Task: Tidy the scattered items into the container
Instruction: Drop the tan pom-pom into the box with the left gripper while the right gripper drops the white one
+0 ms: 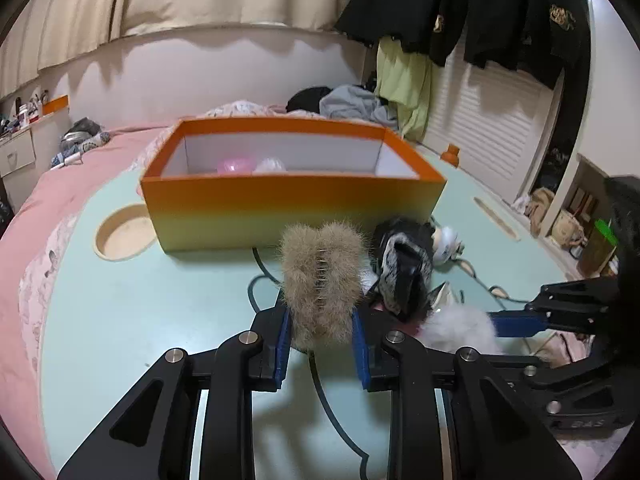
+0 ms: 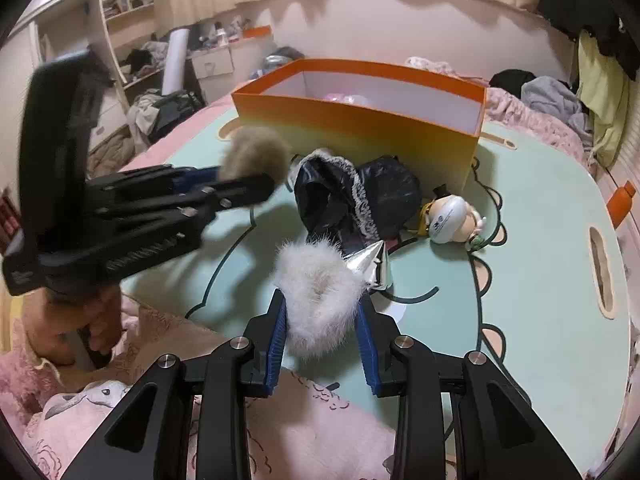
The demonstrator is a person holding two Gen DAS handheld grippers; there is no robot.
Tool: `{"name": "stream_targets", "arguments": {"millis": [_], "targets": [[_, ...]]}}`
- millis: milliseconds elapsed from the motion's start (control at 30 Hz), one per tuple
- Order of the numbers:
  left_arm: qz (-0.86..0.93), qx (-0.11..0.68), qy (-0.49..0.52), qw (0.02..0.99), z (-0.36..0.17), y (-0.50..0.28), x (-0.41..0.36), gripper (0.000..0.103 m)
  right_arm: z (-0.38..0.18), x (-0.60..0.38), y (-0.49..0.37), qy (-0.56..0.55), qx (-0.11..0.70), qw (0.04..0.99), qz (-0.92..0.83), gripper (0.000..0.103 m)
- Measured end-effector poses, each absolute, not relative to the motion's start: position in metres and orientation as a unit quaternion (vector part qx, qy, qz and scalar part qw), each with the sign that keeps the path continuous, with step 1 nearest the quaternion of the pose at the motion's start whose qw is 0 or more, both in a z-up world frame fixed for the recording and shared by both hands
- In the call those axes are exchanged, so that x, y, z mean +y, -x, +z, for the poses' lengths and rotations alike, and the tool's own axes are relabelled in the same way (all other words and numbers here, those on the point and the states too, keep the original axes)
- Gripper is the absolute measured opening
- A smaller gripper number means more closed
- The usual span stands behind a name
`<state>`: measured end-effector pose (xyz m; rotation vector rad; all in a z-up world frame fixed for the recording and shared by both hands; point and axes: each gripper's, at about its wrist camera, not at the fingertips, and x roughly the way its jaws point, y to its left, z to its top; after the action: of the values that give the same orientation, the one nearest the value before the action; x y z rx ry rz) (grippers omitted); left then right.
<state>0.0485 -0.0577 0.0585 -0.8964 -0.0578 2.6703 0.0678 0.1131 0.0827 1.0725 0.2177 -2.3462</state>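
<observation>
My left gripper (image 1: 320, 316) is shut on a brown furry hair clip (image 1: 322, 276), held above the table in front of the orange box (image 1: 294, 216). The box holds a pink ball (image 1: 234, 166) and a white ball (image 1: 270, 165). My right gripper (image 2: 322, 322) is shut on a white furry hair clip (image 2: 316, 284), also seen in the left wrist view (image 1: 460, 328). A black lace-trimmed cloth (image 2: 352, 196), a silver cone (image 2: 370, 262) and a small figurine (image 2: 452, 220) lie on the table by the box (image 2: 360, 120).
The pale green table (image 1: 140, 312) lies on a pink bed (image 1: 48, 200). It has a round recess (image 1: 124, 232) left of the box and a slot handle (image 2: 602, 268) at right. An orange bottle (image 2: 620, 200) stands beyond the right edge. Clothes hang behind.
</observation>
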Motion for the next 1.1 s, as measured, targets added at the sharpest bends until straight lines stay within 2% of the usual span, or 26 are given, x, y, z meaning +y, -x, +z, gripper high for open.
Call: {"name": "stream_targets", "arguments": {"millis": [300, 500, 700, 900, 967, 1033, 1067, 1100], "targets": [[0.941, -0.024, 0.297, 0.16, 0.077, -0.049, -0.065, 0.027, 0.092, 0.114, -0.07, -0.382, 0.085, 0.264, -0.882, 0.032], [0.945, -0.02, 0.283, 0.162, 0.093, -0.038, -0.064, 0.027, 0.113, 0.124, -0.062, -0.363, 0.06, 0.282, -0.886, 0.032], [0.943, -0.034, 0.287, 0.164, 0.112, 0.01, -0.059, 0.027, 0.158, 0.136, -0.016, -0.316, 0.044, 0.252, -0.914, 0.032], [0.934, -0.052, 0.314, 0.164, 0.115, 0.061, -0.051, 0.027, 0.163, 0.125, 0.043, -0.322, 0.018, 0.225, -0.919, 0.032], [0.929, -0.059, 0.326, 0.164, 0.11, 0.073, -0.049, 0.035, 0.158, 0.119, 0.055, -0.321, 0.022, 0.214, -0.922, 0.033], [0.925, -0.058, 0.347, 0.147, 0.105, 0.083, -0.046, 0.058, 0.155, 0.116, 0.064, -0.315, 0.026, 0.201, -0.927, 0.039], [0.925, -0.054, 0.35, 0.136, 0.103, 0.085, -0.045, 0.06, 0.153, 0.116, 0.068, -0.315, 0.029, 0.188, -0.93, 0.048], [0.928, -0.052, 0.345, 0.128, 0.102, 0.082, -0.046, 0.06, 0.152, 0.117, 0.068, -0.313, 0.029, 0.179, -0.932, 0.05]]}}
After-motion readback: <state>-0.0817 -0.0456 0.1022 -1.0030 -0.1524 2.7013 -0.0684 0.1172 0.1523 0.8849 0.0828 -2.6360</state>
